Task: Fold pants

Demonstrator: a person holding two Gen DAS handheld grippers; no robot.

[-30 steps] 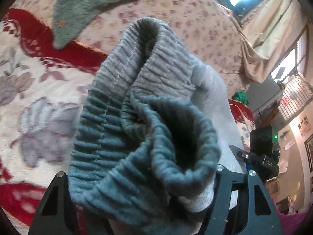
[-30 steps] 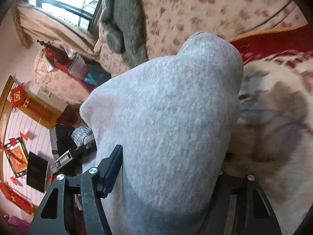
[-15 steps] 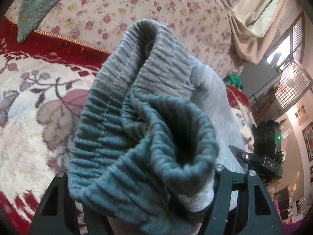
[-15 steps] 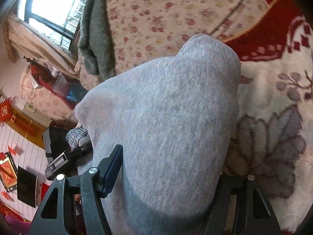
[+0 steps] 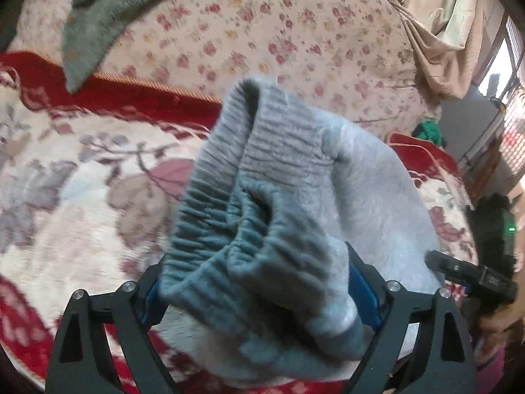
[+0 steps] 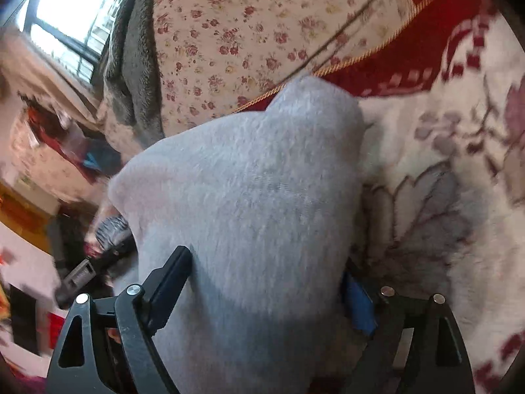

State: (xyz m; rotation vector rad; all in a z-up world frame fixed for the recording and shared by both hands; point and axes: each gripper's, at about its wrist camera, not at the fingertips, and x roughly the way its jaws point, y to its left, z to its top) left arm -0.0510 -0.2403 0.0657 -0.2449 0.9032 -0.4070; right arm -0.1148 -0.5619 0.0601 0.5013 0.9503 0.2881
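The grey pants are bunched in both wrist views. Their ribbed elastic waistband (image 5: 262, 164) fills the middle of the left wrist view and sags between the black fingers of my left gripper (image 5: 259, 279). Those jaws are opening, and the blue pads (image 5: 364, 282) stand at the cloth's sides without squeezing it. In the right wrist view a smooth fold of the pants (image 6: 249, 180) lies between the fingers of my right gripper (image 6: 265, 269), whose jaws are also opening around it. Both bundles hang just above the bed.
Below lies a red and cream flowered blanket (image 5: 82, 197). Behind it is a quilt with small roses (image 5: 262, 26) and a grey-green garment (image 5: 108, 10) on top. A beige curtain (image 5: 443, 32) and a bright window (image 6: 65, 10) lie beyond the bed's edge.
Both pairs of jaws have spread wider. The pants bundles have slumped lower between the fingers. Both views slid across the blanket before settling.
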